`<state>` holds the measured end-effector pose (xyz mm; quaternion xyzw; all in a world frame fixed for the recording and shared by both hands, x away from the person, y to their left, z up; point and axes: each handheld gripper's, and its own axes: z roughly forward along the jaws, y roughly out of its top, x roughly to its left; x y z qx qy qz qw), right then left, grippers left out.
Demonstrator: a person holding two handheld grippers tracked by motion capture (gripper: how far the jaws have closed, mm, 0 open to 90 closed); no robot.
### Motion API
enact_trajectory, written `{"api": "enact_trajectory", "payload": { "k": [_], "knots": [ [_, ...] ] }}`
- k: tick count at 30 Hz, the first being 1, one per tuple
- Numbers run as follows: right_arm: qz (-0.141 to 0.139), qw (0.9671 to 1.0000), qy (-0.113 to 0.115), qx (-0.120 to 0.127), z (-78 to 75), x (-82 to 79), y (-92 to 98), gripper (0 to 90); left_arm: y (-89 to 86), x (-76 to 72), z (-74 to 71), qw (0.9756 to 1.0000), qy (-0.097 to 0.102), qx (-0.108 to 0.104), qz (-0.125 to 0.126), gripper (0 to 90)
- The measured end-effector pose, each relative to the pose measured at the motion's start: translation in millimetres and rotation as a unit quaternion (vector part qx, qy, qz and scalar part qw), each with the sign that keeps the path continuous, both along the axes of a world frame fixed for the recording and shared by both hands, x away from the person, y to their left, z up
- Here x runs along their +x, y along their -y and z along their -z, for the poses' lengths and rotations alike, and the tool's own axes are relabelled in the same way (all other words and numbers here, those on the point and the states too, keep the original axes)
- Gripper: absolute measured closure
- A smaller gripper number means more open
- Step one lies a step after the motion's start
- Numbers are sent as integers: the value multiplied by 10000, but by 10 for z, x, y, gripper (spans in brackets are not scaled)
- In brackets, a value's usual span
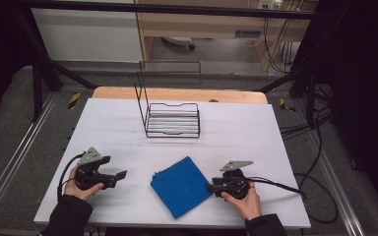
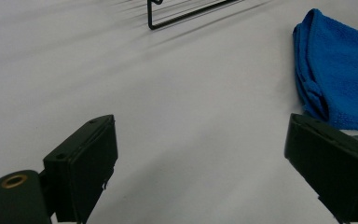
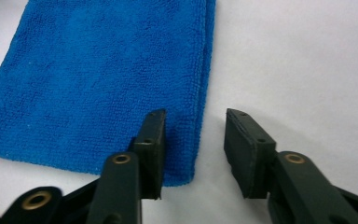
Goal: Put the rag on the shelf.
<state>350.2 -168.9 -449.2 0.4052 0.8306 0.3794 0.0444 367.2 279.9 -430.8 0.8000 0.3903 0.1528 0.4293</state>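
A folded blue cloth (image 1: 182, 185) lies flat on the white table (image 1: 128, 132) near the front, between my two grippers. My right gripper (image 1: 210, 187) is at the cloth's right corner, open, with one jaw over the cloth (image 3: 98, 79) and the other over bare table; the gripper (image 3: 193, 140) holds nothing. My left gripper (image 1: 120, 175) rests on the table left of the cloth, a short gap away, jaws wide open (image 2: 200, 158) and empty. The cloth's edge (image 2: 340, 70) shows at the right of the left gripper view.
A black wire rack (image 1: 170, 118) with a tall upright frame stands at the back middle of the table; its front edge (image 2: 191, 14) shows far ahead. Cables (image 1: 320, 191) trail off the table's right side. A wooden strip (image 1: 177, 93) borders the far edge.
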Motion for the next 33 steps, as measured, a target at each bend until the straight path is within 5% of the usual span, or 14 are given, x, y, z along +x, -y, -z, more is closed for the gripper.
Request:
{"api": "enact_trajectory", "payload": {
  "k": [14,22,33],
  "knots": [
    [109,9988,-418,239,19,-10,-31,846,7,1,5,10000,-6,8,-29,105],
    [148,9988,-326,347,-125,76,46,871,4,7,9,10000,-16,17,-46,109],
    [188,9988,215,-389,-309,444,100,868,22,0,5,10000,-13,71,-33,111]
  ]
}}
